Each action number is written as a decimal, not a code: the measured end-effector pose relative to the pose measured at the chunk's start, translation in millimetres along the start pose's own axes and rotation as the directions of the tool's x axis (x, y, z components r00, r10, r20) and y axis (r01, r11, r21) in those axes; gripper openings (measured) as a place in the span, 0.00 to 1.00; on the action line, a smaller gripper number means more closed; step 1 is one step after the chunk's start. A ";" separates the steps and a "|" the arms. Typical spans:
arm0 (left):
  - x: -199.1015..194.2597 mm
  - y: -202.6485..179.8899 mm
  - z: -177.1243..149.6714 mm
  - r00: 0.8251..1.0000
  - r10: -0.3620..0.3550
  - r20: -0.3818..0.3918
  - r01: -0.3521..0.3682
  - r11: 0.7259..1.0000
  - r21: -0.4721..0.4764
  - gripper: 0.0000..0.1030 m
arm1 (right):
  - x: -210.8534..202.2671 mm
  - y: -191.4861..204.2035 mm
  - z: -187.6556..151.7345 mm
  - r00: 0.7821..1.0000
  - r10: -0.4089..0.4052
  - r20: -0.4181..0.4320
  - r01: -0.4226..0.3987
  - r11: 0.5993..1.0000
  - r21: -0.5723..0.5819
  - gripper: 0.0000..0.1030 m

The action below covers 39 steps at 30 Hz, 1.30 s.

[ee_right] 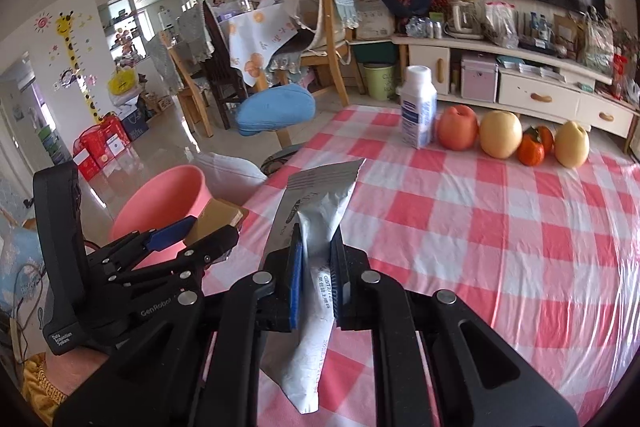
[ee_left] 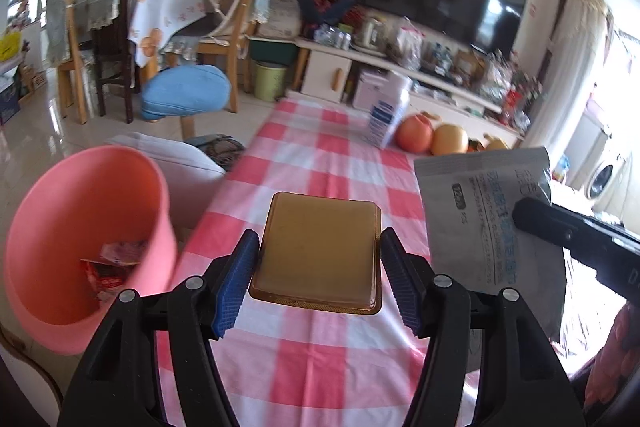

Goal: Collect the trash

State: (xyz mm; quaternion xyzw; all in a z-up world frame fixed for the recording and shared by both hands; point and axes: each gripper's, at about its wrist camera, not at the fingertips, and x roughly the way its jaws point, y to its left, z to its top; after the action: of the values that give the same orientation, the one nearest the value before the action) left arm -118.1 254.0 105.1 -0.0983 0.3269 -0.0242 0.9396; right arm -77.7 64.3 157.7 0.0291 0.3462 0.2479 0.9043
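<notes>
Two bits of trash are already lifted off the bench [ee_right: 500, 227] here. A shallow amber plastic tray [ee_left: 318, 253], the sort that snacks come in, is clamped across its width by the left gripper [ee_left: 319, 277], with a blue pad pressed on each side wall; it's held just above the checked cloth, near the pink bin [ee_left: 86, 247] that stands off the bench edge with some wrappers already inside. The tray is probably light and thin-walled, so it can be expected to flex or pop out if squeezed harder, and the side-wall hold looks about right. A flat silver foil pouch [ee_right: 316, 251] is pinched edge-on by the right gripper [ee_right: 316, 281], jaws closed tight on its lower middle. It's limp, slick stuff, so a hold near the crimped seal would likely slip less. Whether anything's left in the pouch can't really be told from these views.
</notes>
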 end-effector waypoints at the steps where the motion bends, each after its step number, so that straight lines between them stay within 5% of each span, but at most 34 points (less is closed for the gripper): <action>1: -2.5 5.9 2.0 1.000 0.014 0.012 -0.014 1.000 -0.013 0.61 | 3.2 6.6 2.3 1.000 0.005 -0.001 -0.005 1.000 -0.013 0.13; 10: -16.2 73.5 17.1 0.991 0.109 0.081 -0.090 0.975 -0.202 0.62 | 36.3 62.4 34.7 0.996 0.084 0.008 -0.083 0.992 -0.090 0.13; 23: -12.1 191.2 20.5 0.950 0.310 0.025 -0.259 0.833 -0.489 0.63 | 126.6 173.2 75.1 0.983 0.181 -0.018 -0.180 0.954 -0.240 0.14; 26: -8.5 203.0 17.7 0.944 0.331 0.000 -0.281 0.801 -0.528 0.73 | 164.2 184.4 69.6 0.978 0.186 -0.099 -0.204 0.953 -0.226 0.21; 28: -4.4 202.6 17.0 0.924 0.381 -0.034 -0.344 0.790 -0.508 0.83 | 180.0 182.9 61.3 0.972 0.192 -0.132 -0.217 0.955 -0.205 0.39; 31: -0.6 203.0 13.8 0.923 0.381 -0.056 -0.359 0.797 -0.486 0.88 | 179.3 164.9 51.0 0.976 0.175 -0.126 -0.192 0.971 -0.140 0.62; 39: 8.1 160.0 22.1 0.900 0.425 -0.092 -0.434 0.863 -0.258 0.91 | 135.1 110.3 33.2 0.996 0.038 -0.081 -0.049 0.989 -0.141 0.71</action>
State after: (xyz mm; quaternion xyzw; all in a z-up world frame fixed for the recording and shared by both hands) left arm -101.0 413.5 85.0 -0.1507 0.3559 0.2291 0.8934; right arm -17.5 228.1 125.0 -0.0378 0.3618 0.2928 0.8843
